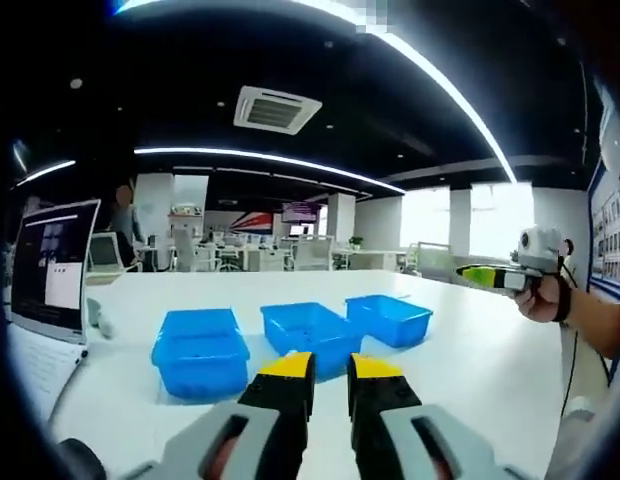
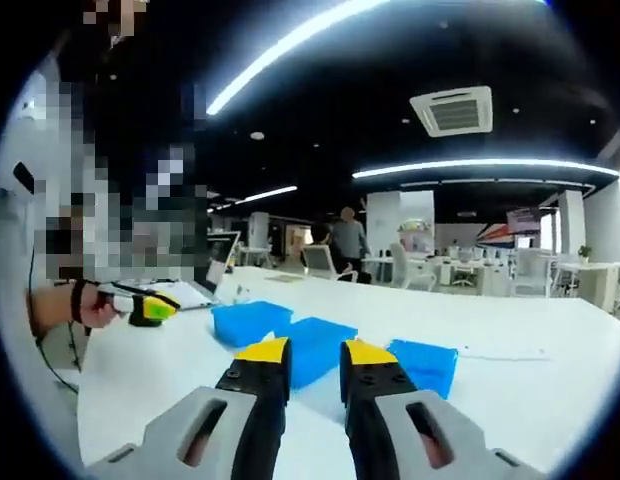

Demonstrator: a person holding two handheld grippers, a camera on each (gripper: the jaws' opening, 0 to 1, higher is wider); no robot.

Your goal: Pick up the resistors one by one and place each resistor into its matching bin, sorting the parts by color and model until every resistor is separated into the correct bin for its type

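White table (image 1: 470,370): broad, matte, carrying all items below; wide bare surface on every side of the bins, so ample room for approach. Laptop (image 1: 52,262): open, standing at the table's edge on the person's left. Three blue bins (image 1: 202,352), (image 1: 312,333), (image 1: 389,318): open-topped plastic trays in a row across the middle of the table, close together, well in from every edge; contents cannot be made out. Left gripper (image 1: 330,372): yellow-tipped jaws nearly together with a narrow gap, holding nothing, raised over the near part of the table and aimed at the bins. Right gripper (image 2: 315,358): jaws likewise parted by a narrow gap, empty, aimed at the row from the other side; also seen held in a hand (image 1: 543,296) out past the last bin. Resistors: too small to find on the table or in the bins. Judged handling: very light, small, thin bendable leads, apt to slip or roll; best pinched across the body with the jaw tips, gently.
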